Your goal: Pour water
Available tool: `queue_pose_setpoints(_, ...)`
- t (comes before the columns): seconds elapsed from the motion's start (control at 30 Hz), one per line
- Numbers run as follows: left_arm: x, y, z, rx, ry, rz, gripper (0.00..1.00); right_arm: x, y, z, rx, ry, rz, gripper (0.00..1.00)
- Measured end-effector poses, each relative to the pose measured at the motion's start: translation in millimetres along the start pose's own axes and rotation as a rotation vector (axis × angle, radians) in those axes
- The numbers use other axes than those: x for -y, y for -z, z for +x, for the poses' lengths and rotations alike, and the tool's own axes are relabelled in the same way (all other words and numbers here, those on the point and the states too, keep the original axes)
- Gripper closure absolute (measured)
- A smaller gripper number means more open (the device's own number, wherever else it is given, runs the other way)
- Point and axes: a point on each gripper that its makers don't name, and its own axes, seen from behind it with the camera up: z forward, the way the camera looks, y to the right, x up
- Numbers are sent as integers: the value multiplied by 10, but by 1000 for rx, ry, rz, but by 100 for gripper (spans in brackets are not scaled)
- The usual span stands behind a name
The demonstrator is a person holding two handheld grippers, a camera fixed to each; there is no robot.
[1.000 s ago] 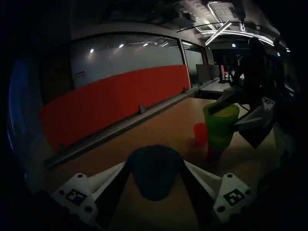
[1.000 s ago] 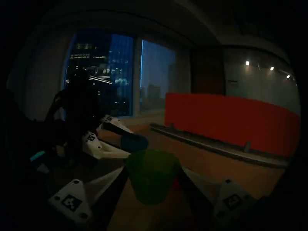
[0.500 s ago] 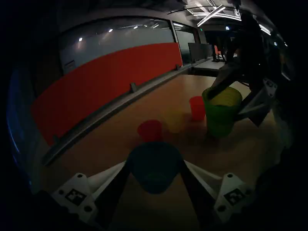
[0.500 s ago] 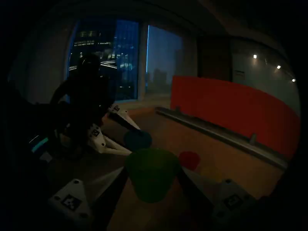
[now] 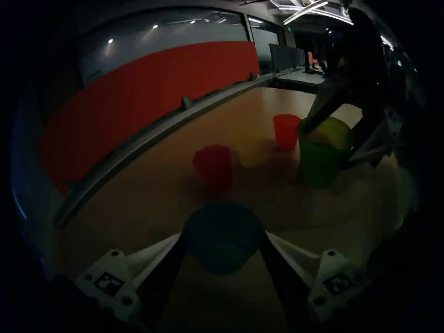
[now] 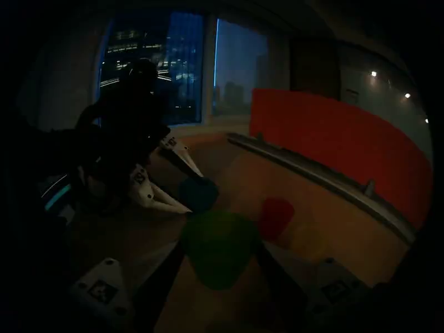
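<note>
Light was poor throughout. In the left gripper view, the left gripper (image 5: 223,237) had its jaws clamped on a blue cup (image 5: 223,247), one finger pressed to each side. The cup sat between them at 6 o'clock, mouth toward the camera, above the wooden counter (image 5: 150,205).

In the right gripper view, the right gripper (image 6: 219,252) held a green cup (image 6: 217,261) the same way, jaws closed against its two sides, the cup low at 6 o'clock.

From the left gripper view we noted that green cup at 2 o'clock. We could not tell whether it was just over the counter or resting on it.

Two more cups stood on the counter. The near red cup (image 5: 213,166) was at 12 o'clock of the blue cup, and the far red cup (image 5: 286,131) was just beside the green cup. A red panel (image 5: 127,94) ran along the counter's far edge.

We could not tell whether either held cup contained water.

A person (image 6: 127,122) showed as a dark silhouette at 10 o'clock in the right gripper view.
</note>
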Motion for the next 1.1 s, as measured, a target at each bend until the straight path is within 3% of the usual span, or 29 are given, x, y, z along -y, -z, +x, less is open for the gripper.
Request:
queue_pose_setpoints(0.8,0,-124,-372,29,147,-36,8,20,-202,-385,82,-3,-3,0)
queue_pose_setpoints(1.1,-13,-142,-544,50,154,-31,8,54,-272,-474,97,-1,-3,0)
